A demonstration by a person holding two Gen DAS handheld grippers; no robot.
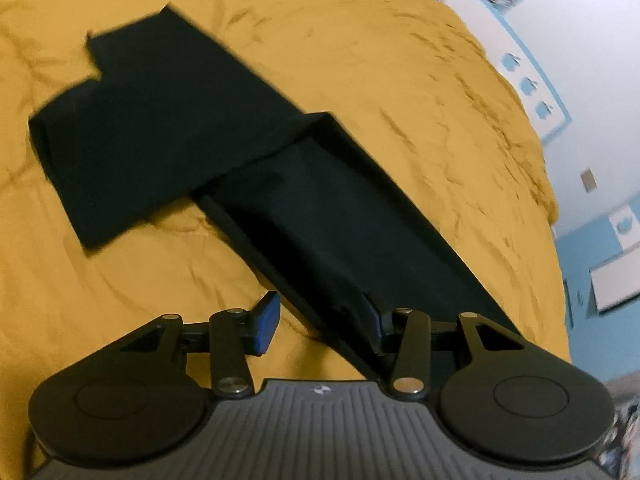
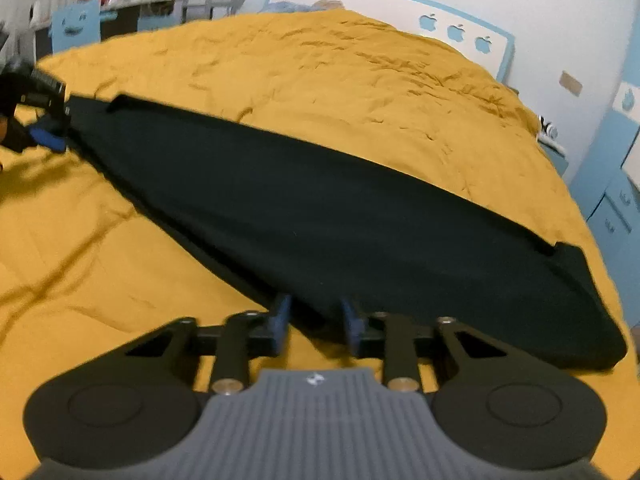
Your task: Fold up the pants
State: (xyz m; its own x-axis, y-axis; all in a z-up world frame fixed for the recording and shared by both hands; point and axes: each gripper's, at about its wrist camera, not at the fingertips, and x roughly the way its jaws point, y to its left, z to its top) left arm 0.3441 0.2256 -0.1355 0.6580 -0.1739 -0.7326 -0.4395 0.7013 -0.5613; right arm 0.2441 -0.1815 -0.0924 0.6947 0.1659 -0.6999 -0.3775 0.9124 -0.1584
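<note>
Black pants point(image 1: 180, 120) lie stretched out on a yellow bedspread point(image 1: 360, 40), legs stacked and one end doubled over. My left gripper point(image 1: 320, 326) is open at the near end of the pants; the cloth's edge runs between its blue pads, and the left pad point(image 1: 266, 322) is over bare sheet. In the right wrist view the pants point(image 2: 320, 220) run from far left to near right. My right gripper point(image 2: 316, 320) hovers at their near edge, its fingers a narrow gap apart with cloth at the tips and sheet showing between. The left gripper point(image 2: 52, 128) sits at the far left end.
The bed's white and blue headboard point(image 2: 460, 28) with apple shapes stands against the wall. Blue drawers point(image 2: 612, 208) stand beyond the bed's right edge. A blue chair point(image 2: 76, 24) and cluttered shelves are at the back left. Wrinkled bedspread point(image 2: 320, 80) surrounds the pants.
</note>
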